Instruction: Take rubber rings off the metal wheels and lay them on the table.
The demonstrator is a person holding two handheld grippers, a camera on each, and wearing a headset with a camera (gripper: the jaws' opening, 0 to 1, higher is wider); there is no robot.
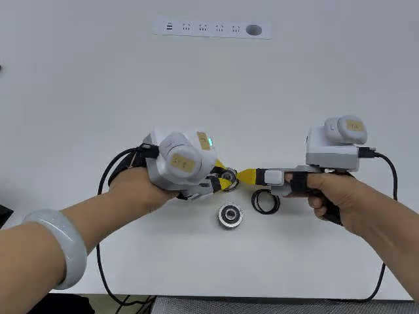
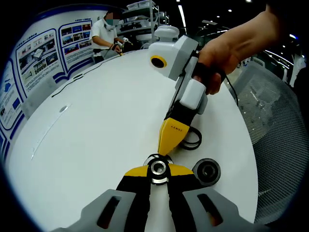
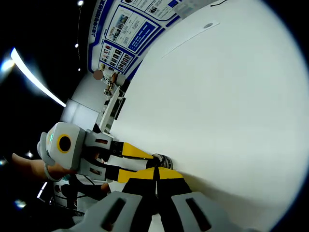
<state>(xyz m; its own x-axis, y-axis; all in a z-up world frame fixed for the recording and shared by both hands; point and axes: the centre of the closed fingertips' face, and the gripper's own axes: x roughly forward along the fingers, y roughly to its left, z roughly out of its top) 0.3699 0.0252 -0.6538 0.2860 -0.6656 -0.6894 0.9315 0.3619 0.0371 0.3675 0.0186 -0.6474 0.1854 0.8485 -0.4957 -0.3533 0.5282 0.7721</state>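
Note:
My left gripper [image 1: 226,182] [image 2: 158,173] is shut on a small metal wheel [image 1: 228,176] [image 2: 158,168] [image 3: 162,160], held just above the white table [image 1: 196,85]. My right gripper [image 1: 243,175] [image 2: 163,151] [image 3: 155,171] comes in from the right. Its yellow tips are pinched together on the black rubber ring at that wheel's rim. A second metal wheel [image 1: 230,215] [image 2: 206,171] lies on the table below them. Loose black rubber rings [image 1: 265,201] [image 2: 191,138] lie beside it, under the right gripper.
A white power strip [image 1: 213,28] sits at the table's far edge. Black cables [image 1: 105,190] trail from both grippers toward the near edge. A person [image 2: 104,31] stands at the table's far end, and grey mesh [image 2: 270,121] lies beyond its side.

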